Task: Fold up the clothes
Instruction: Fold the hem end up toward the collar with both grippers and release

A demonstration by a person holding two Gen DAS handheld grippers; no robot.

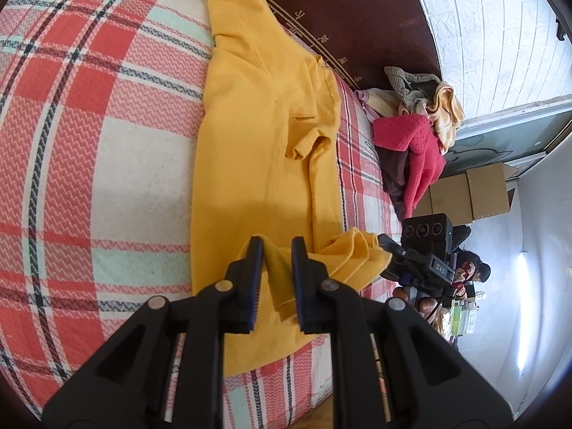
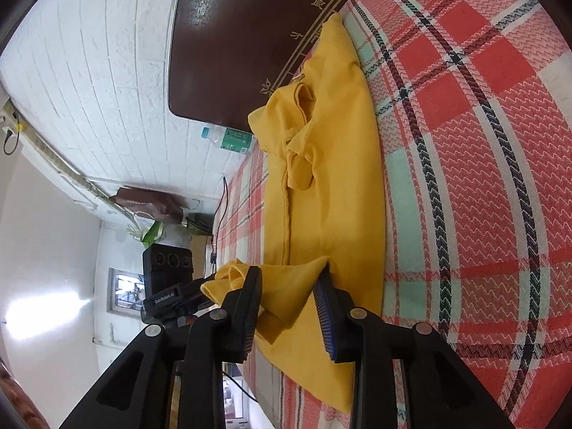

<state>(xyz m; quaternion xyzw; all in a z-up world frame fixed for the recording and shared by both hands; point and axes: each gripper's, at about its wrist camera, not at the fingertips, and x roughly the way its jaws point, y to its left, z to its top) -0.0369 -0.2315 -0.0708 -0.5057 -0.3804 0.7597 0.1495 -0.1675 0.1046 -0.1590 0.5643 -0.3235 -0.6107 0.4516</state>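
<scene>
Left wrist view: left gripper [image 1: 277, 250] narrow, pads pinching hem fold of yellow shirt [image 1: 264, 136]. Right gripper [image 2: 289, 273] jaws parted, hem between, pads not clamping. Shirt flat on plaid bedspread [image 1: 89, 114], dark headboard [image 2: 232, 35] behind; clothes pile [image 1: 414, 114], cardboard boxes [image 1: 468, 193] beside.

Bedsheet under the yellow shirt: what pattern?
Plaid bedsheet: red, cream and mint blocks with dark lines. Clearest in the left wrist view.

Yellow shirt [image 1: 257, 136] flat on plaid bedspread, near hem bunched
</scene>
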